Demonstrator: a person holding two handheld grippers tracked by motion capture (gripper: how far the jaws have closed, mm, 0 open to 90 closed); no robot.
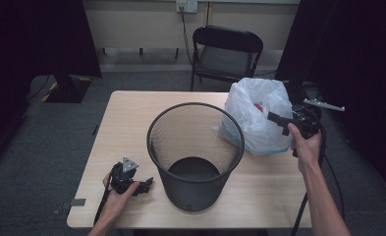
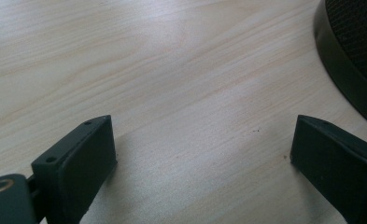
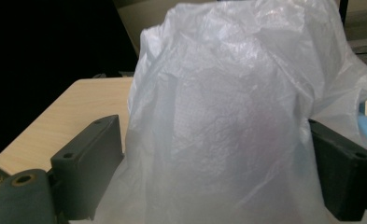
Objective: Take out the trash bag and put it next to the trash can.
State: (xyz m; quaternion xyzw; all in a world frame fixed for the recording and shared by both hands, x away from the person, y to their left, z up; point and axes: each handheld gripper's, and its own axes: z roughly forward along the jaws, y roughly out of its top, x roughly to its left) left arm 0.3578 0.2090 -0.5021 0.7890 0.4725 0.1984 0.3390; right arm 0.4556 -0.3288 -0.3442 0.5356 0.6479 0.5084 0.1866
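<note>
The right gripper [image 1: 279,121] is up against the white plastic bag [image 1: 259,115], jaws spread wide with the bag's bulk sitting between them; in the right gripper view the film [image 3: 228,126] bulges past both jaws and neither pad looks pressed in, so nothing is clamped. The bag stands on the table [image 1: 126,113] at about two o'clock from the black mesh bin [image 1: 195,152], its near side touching or just behind the bin's rim; I cannot tell which. Something red [image 1: 258,106] shows through near the top.

As a judgement: the bag is thin, crinkly film, soft and slippery, and will collapse under a squeeze around the belly instead of lifting. It seems puffed with air and lightly filled, so probably light, though the contents are hidden. Better to take it high, at twelve o'clock on the bag where the film gathers, pinching several layers together so they don't slide out. Thin film tears if dragged across the wire rim.

The left gripper [image 1: 144,187] rests low on the table at about eight o'clock from the bin, jaws also wide, bare wood [image 2: 186,93] between them and the bin's dark base [image 2: 344,74] just beyond its right-hand jaw. It could steady the bin, which is stiff but light and liable to tip or slide
</note>
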